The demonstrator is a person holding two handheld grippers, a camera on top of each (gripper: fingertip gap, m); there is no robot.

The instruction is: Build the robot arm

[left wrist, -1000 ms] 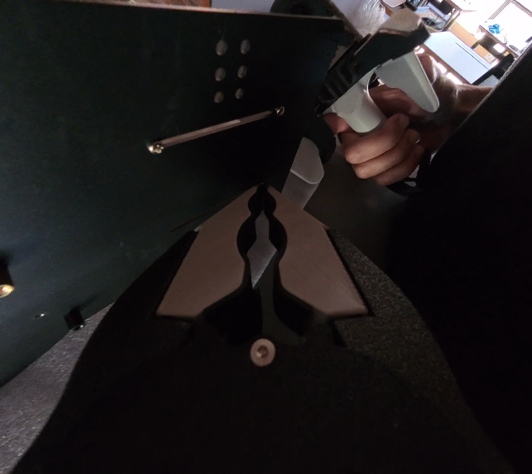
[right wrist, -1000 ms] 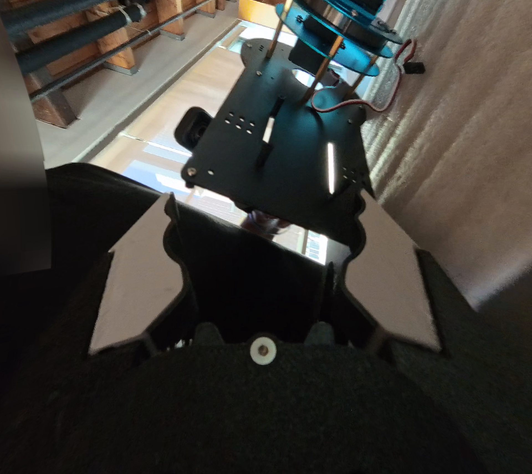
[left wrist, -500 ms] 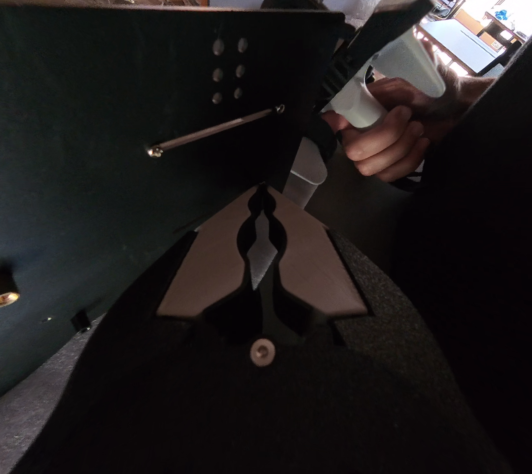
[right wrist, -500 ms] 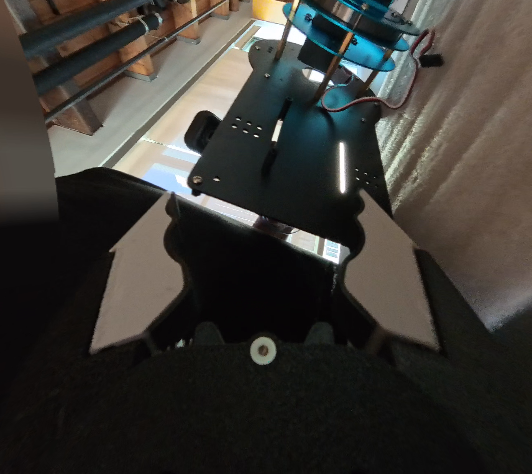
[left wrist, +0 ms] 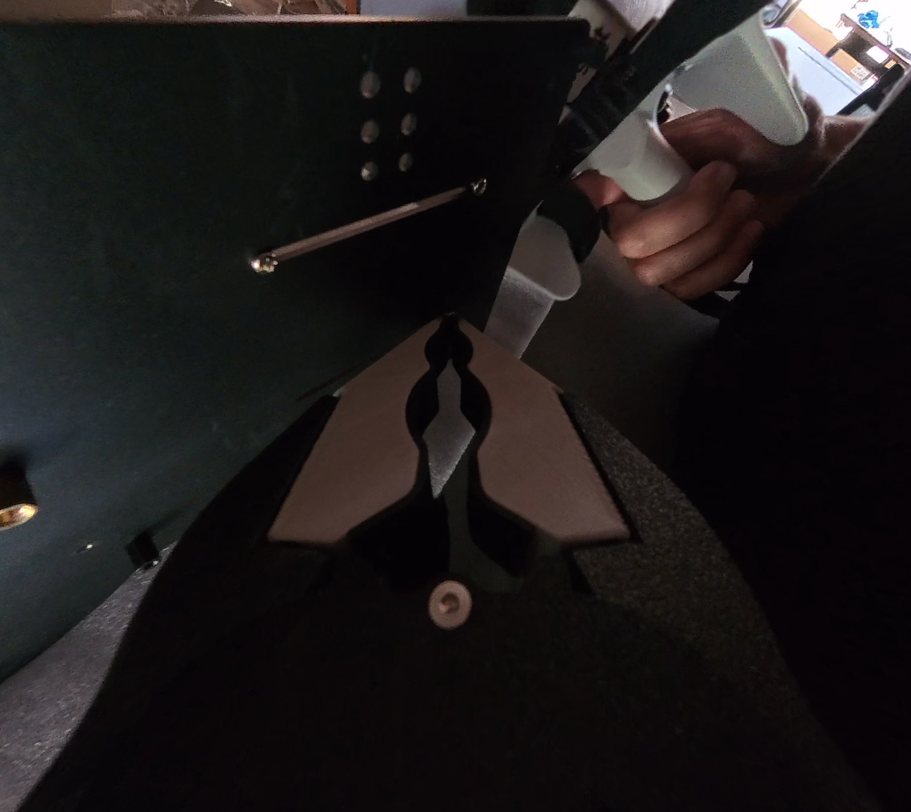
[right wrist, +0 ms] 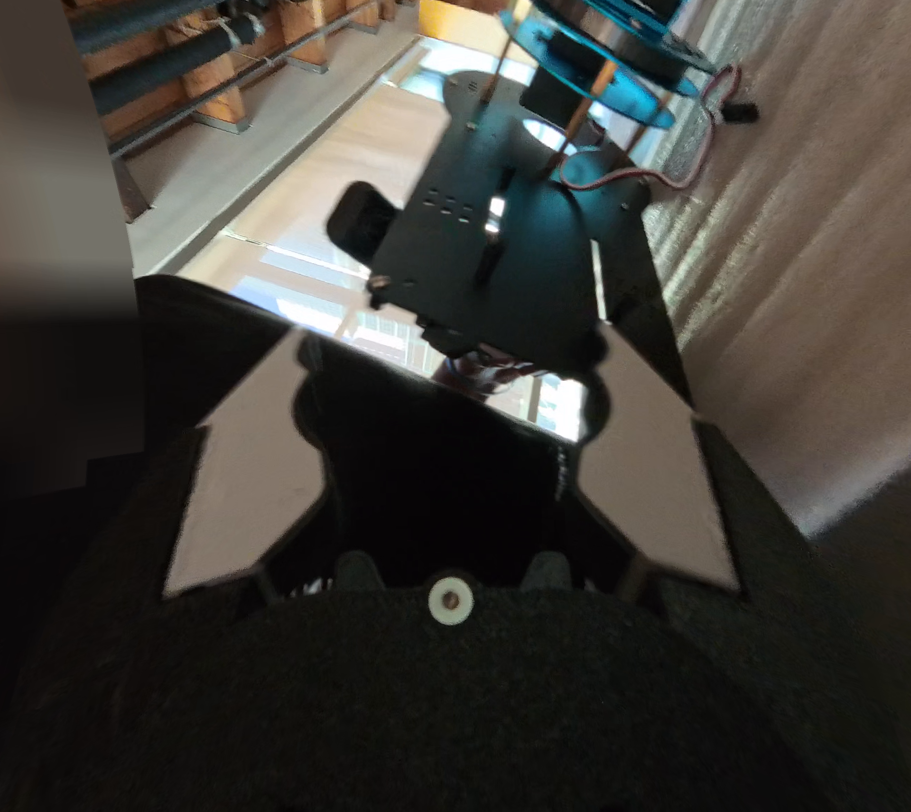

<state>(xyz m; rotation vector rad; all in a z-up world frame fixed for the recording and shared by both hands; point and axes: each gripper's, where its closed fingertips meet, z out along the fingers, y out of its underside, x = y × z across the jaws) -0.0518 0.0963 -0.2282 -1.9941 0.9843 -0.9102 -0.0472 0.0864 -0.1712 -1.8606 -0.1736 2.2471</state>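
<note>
Left wrist view, left tool (left wrist: 449, 326) clamped on black plate (left wrist: 197, 207) edge, hand (left wrist: 700, 226) beyond; right tool (right wrist: 451, 359) wide, plate ahead.

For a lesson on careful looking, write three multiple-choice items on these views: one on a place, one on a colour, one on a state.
1. In the left wrist view, the small holes in the black plate lie:
A. above the silver rod
B. below it
C. far to its left

2. The round discs on standoffs are:
A. red
B. blue
C. white

3. The jaws of the right gripper are:
A. shut
B. clamped on a wire
C. wide open

Key:
1 A, the holes sit over the rod's right end.
2 B, both discs show blue.
3 C, a broad gap parts the fingers.
</note>
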